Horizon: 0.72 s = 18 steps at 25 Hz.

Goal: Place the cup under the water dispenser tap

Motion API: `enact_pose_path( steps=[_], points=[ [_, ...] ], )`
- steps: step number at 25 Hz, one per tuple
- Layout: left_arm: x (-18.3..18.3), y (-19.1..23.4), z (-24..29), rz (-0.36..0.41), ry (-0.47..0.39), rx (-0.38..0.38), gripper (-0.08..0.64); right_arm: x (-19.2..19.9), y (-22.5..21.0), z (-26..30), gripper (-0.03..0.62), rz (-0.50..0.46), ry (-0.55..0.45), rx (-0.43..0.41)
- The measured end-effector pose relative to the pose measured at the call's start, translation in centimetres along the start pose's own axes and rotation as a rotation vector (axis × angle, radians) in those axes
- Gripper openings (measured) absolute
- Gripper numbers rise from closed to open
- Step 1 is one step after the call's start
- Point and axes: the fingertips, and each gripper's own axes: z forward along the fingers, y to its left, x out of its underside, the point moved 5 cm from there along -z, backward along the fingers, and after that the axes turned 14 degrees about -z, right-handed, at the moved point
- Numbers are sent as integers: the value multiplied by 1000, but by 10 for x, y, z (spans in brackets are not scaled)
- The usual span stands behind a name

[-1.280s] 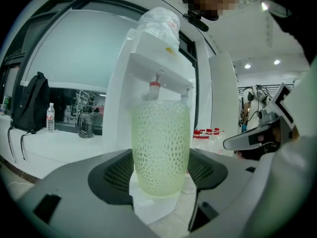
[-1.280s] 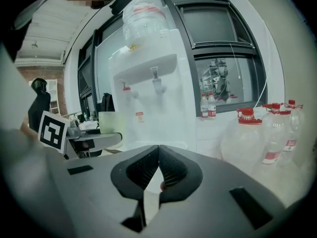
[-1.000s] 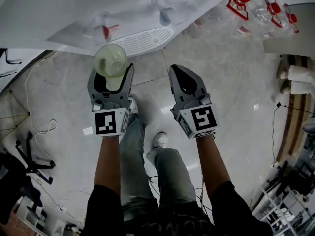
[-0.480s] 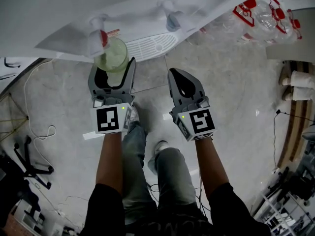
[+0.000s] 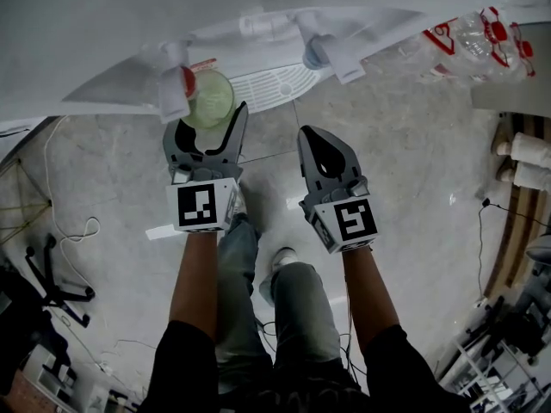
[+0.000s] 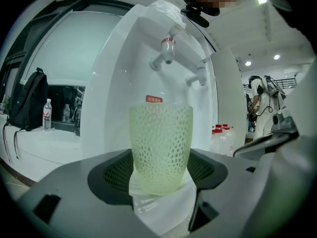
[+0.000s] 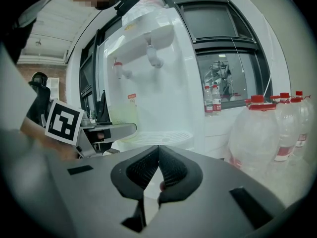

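Grey left hand-held gripper (image 5: 207,119) and right hand-held gripper (image 5: 310,133) carry black-and-white marker cubes (image 5: 201,206).

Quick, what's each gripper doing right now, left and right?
Left gripper: closed on the green cup.
Right gripper: closed, holding nothing.

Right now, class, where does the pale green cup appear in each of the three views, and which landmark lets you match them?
Head view: cup upper left of centre, just under the dispenser.
Left gripper view: cup in the centre, held between the jaws.
Right gripper view: cup faint, left of centre, against the dispenser front.
Shared landmark: the red tap.
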Motion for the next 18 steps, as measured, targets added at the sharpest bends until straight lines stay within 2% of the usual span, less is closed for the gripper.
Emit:
enact_pose_path(
  steps=[4, 13, 15, 18],
  points=[
    [-4, -6, 4, -1, 0, -6, 345, -2, -3, 0, 15, 2, -13, 11],
    [3, -6, 9, 13, 39, -27, 345, 4, -8, -1, 15, 25, 60, -5],
    [9, -4, 8, 16, 59, -30, 360, 4, -10, 0, 15, 30, 49, -2],
    [5, -6, 8, -18, 38, -27, 387, 6, -12, 2, 15, 39, 42, -4]
  ],
)
